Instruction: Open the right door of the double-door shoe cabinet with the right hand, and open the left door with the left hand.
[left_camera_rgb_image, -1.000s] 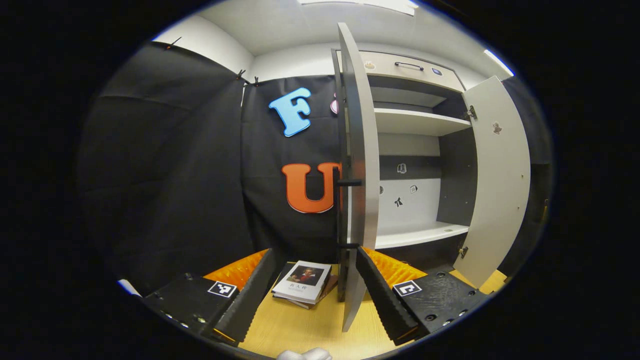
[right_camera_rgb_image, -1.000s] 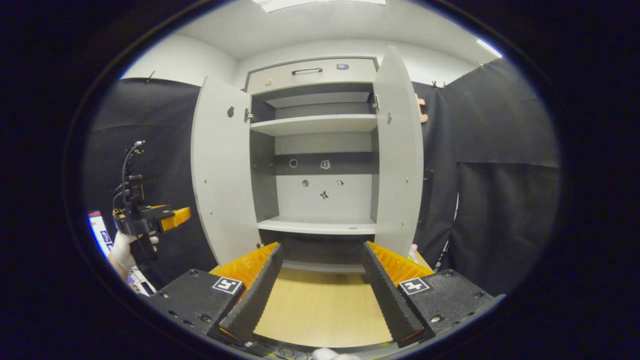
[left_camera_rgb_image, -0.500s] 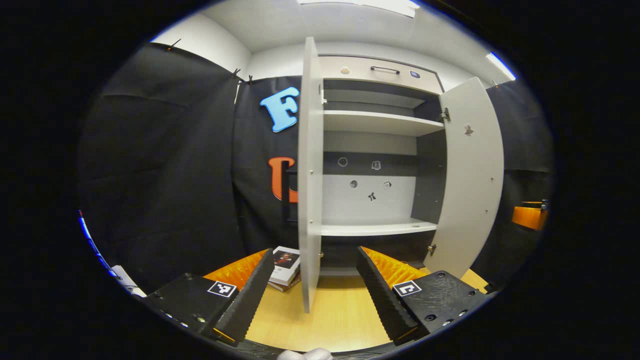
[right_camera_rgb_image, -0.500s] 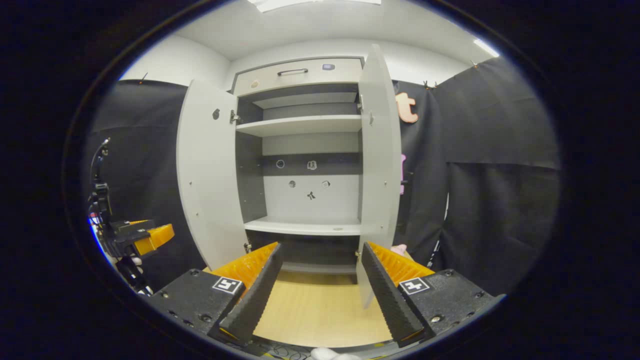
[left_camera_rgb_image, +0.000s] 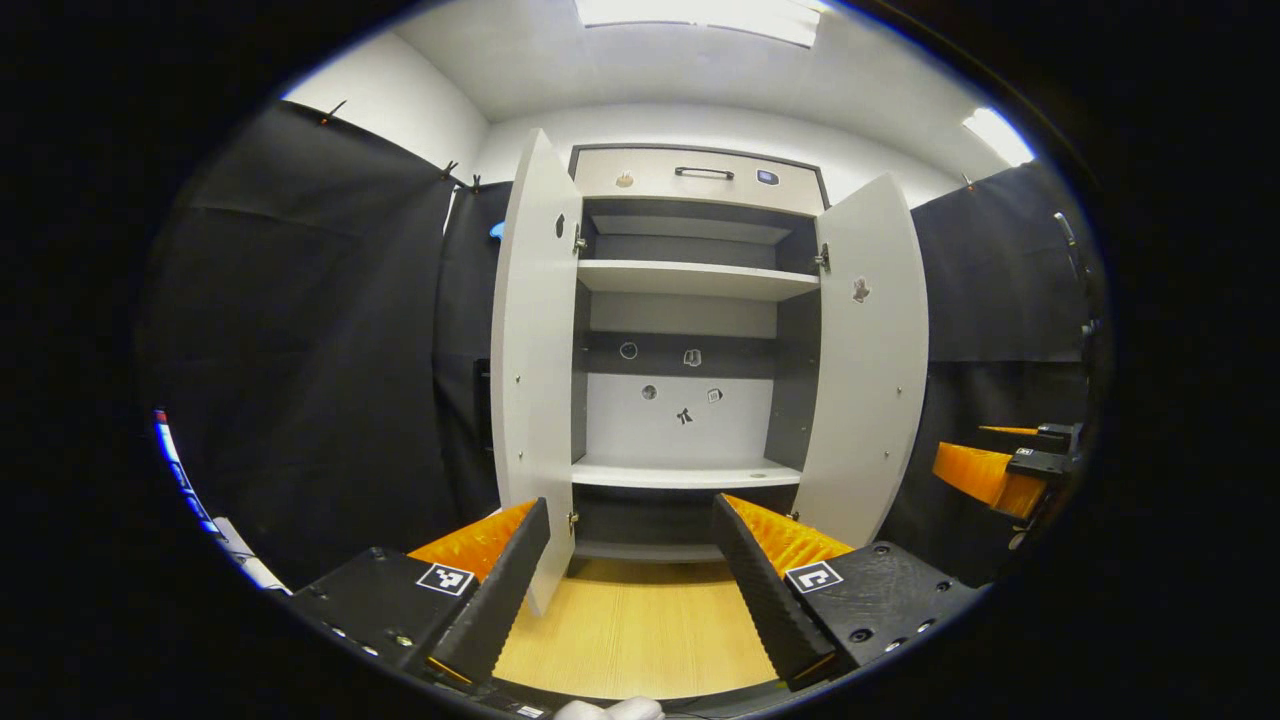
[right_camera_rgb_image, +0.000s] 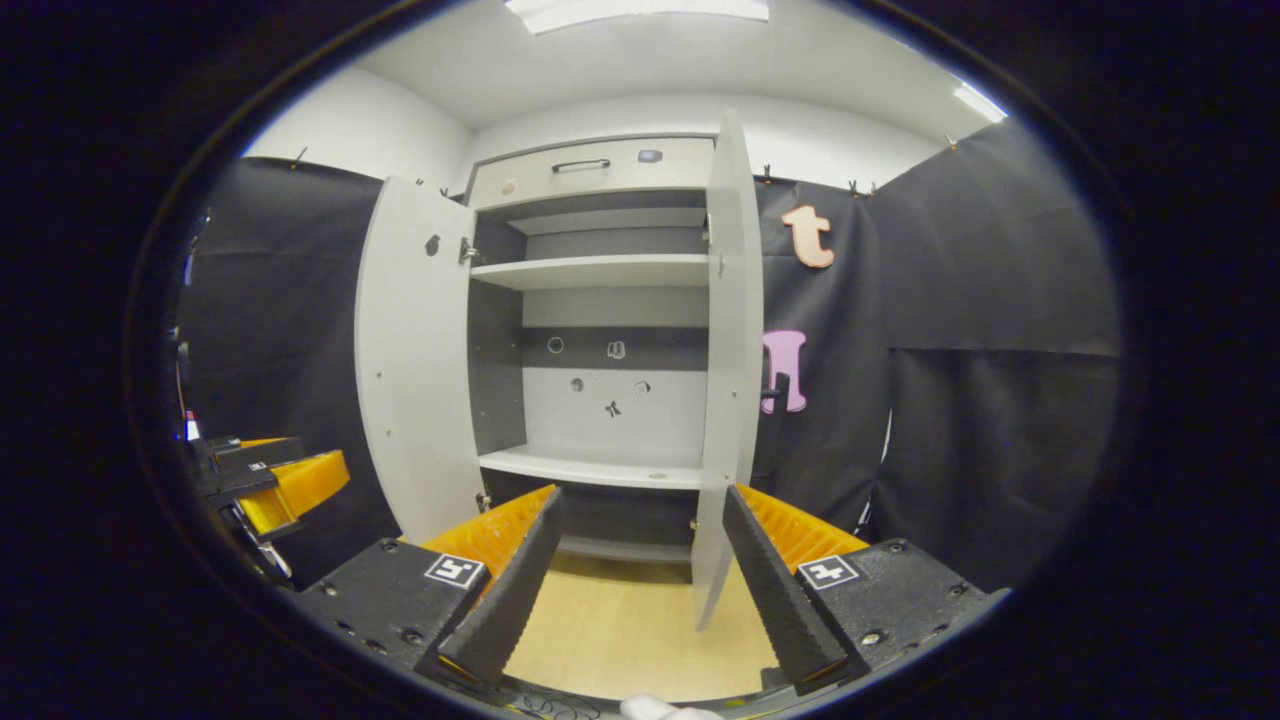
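The shoe cabinet stands straight ahead with both doors swung wide. Its left door and right door are pale grey; bare shelves show between them. My left gripper hovers low in front of the cabinet, open and holding nothing, and appears again at the left edge of the right gripper view. My right gripper is open and holds nothing, its fingers level with the right door's lower edge. The left gripper view catches it at the right edge.
A drawer front with a dark handle tops the cabinet. Pale wood floor lies in front. Black cloth walls close in on both sides. The right door's handle sticks out on its far face.
The left gripper view has swung right and drawn back from the left door's edge to face the cabinet squarely; the book has left its view. The right gripper view has shifted slightly right.
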